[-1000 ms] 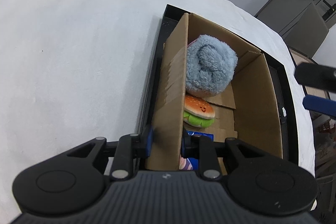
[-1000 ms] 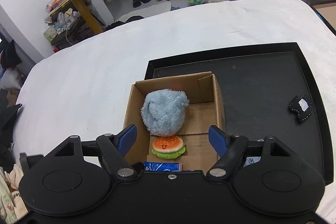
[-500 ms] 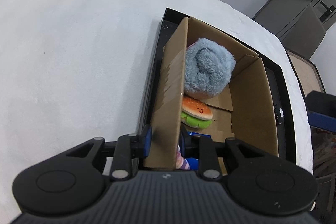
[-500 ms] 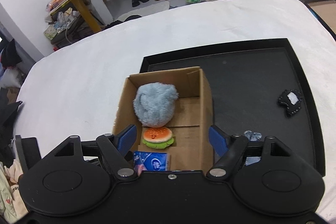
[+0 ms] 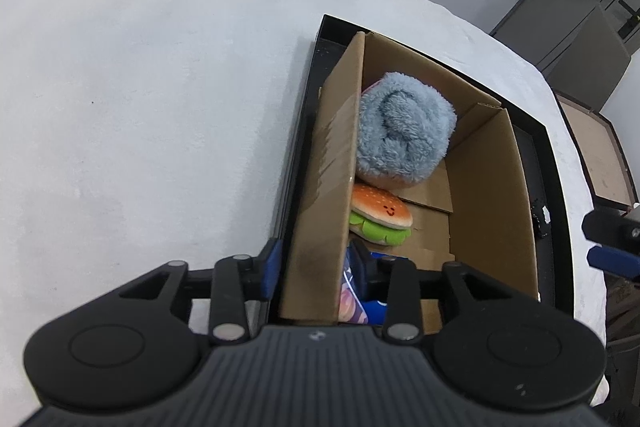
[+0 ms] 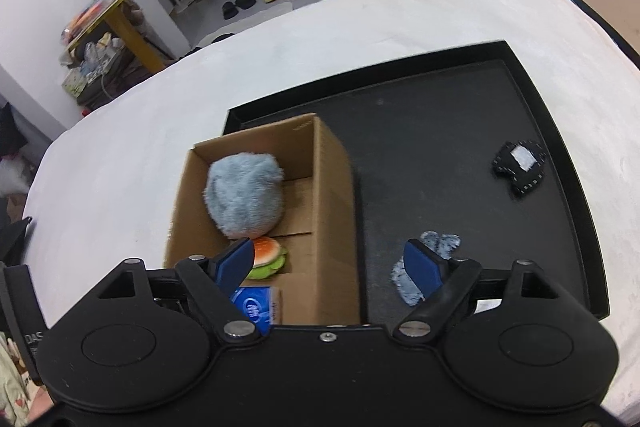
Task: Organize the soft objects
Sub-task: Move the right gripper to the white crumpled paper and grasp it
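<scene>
A cardboard box (image 5: 492, 195) (image 6: 332, 203) stands in the left part of a black tray (image 6: 440, 131) (image 5: 558, 187). It holds a fluffy blue plush (image 5: 404, 131) (image 6: 246, 197), a burger plush (image 5: 378, 215) (image 6: 268, 259) and a blue packet (image 6: 256, 307) (image 5: 352, 297). My left gripper (image 5: 316, 267) is shut on the box's left wall (image 5: 326, 187). My right gripper (image 6: 332, 265) is open above the box's right wall. A grey-blue cloth piece (image 6: 428, 267) and a black patch (image 6: 520, 167) lie on the tray.
The tray sits on a white cloth-covered table (image 5: 140, 87) (image 6: 280, 47). My right gripper shows at the right edge of the left wrist view (image 5: 612, 243). Beyond the table are a cluttered yellow side table (image 6: 112, 11), slippers and grey cabinets (image 5: 576, 15).
My right gripper has moved right, from over the box's inside to over its right wall, and the grey-blue cloth has come into view. My left gripper still holds the box wall.
</scene>
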`<state>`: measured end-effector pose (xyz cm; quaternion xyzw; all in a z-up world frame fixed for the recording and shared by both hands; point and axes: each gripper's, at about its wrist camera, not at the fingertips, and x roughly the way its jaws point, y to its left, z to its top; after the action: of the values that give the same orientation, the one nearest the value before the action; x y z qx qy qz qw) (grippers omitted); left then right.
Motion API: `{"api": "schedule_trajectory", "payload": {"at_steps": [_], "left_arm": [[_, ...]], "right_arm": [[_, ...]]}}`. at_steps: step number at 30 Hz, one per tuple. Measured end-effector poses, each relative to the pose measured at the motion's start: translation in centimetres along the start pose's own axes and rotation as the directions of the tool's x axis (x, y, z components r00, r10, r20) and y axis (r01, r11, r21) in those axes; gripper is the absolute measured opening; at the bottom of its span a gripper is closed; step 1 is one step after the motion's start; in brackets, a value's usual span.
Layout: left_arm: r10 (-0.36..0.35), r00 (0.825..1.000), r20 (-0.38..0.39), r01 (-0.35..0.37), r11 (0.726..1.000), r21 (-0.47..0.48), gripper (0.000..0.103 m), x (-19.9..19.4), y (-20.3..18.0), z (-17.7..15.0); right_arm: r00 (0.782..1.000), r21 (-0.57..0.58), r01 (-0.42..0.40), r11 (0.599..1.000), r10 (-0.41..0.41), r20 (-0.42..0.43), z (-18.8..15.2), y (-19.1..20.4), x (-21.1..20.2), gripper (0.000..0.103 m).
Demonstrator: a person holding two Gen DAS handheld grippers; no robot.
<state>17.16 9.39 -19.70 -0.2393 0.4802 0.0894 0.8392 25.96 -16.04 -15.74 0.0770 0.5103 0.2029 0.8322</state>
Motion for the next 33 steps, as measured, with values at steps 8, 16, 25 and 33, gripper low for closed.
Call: {"api": "schedule_trajectory", "payload": {"at_steps": [8, 16, 25, 33], "left_arm": [[0.025, 1.0, 0.013, -0.025, 0.999, 0.022, 0.063, -0.1, -1.0, 0.0], [0.061, 0.998, 0.029, -0.061, 0.998, -0.008, 0.07, -0.2, -1.3, 0.5], [0.113, 0.993, 0.021, -0.113, 0.993, -0.016, 0.071, 0.2, -1.7, 0.8], [0.142, 0.99, 0.002, -0.142, 0.99, -0.007, 0.071, 1.3, -2.4, 1.1]], "right_arm": [[1.0, 0.049, 0.016, 0.999, -0.014, -0.028, -1.0, -3.3, 1.2, 0.084], [0.999, 0.059, 0.017, 0.998, -0.014, -0.051, -2.0, -5.4, 2.3, 0.089], [0.998, 0.042, 0.011, 0.999, -0.009, -0.062, -2.6, -6.9, 3.7, 0.093], [0.995, 0.03, 0.059, 0.998, -0.056, -0.081, -3.1, -7.9, 5.6, 0.095]]}}
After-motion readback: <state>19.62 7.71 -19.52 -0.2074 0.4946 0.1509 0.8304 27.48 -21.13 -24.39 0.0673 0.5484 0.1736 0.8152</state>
